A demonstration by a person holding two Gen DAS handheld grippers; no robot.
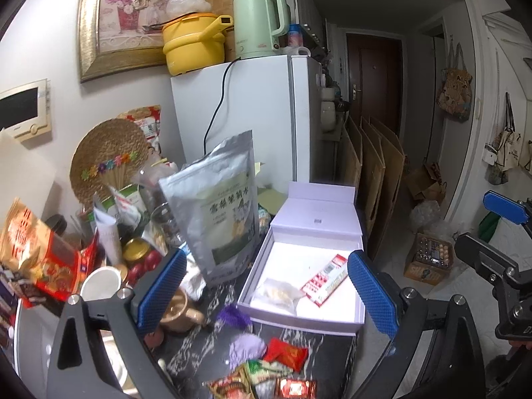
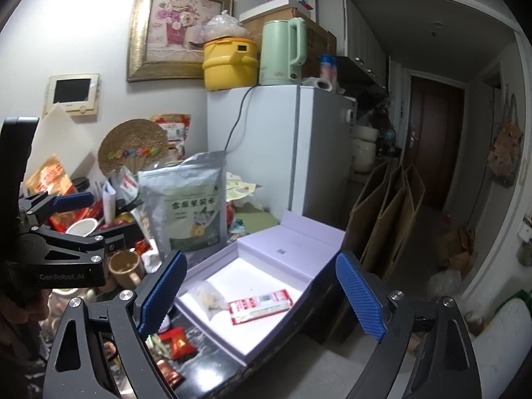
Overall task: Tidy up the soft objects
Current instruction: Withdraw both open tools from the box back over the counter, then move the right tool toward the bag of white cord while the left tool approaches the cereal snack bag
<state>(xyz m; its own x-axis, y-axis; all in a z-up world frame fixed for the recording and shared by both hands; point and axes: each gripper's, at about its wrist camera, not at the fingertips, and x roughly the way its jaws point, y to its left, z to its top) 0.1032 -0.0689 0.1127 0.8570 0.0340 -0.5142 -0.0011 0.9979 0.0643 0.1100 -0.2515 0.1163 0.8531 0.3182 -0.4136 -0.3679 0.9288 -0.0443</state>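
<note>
A red-and-white sachet [image 1: 324, 279] and a clear pouch [image 1: 278, 293] are seen already laid in the open white box [image 1: 257, 266]; red snack packets [image 1: 286, 354] are left on the dark countertop [image 1: 199, 349]. Both the left gripper [image 1: 266, 286] and right gripper [image 2: 261, 296] are held wide apart, empty.

1. Snack packets [image 1: 266, 380] at the near desk edge are cut off by the left view's bottom border.
2. Clear pouch [image 2: 209, 301] in the white box [image 2: 299, 232]: contents too blurred to identify.
3. Gold mug [image 1: 179, 312] is partly hidden behind the left claw [image 1: 266, 296] pad.
4. Red sachet [image 2: 261, 306] print is illegible.
</note>
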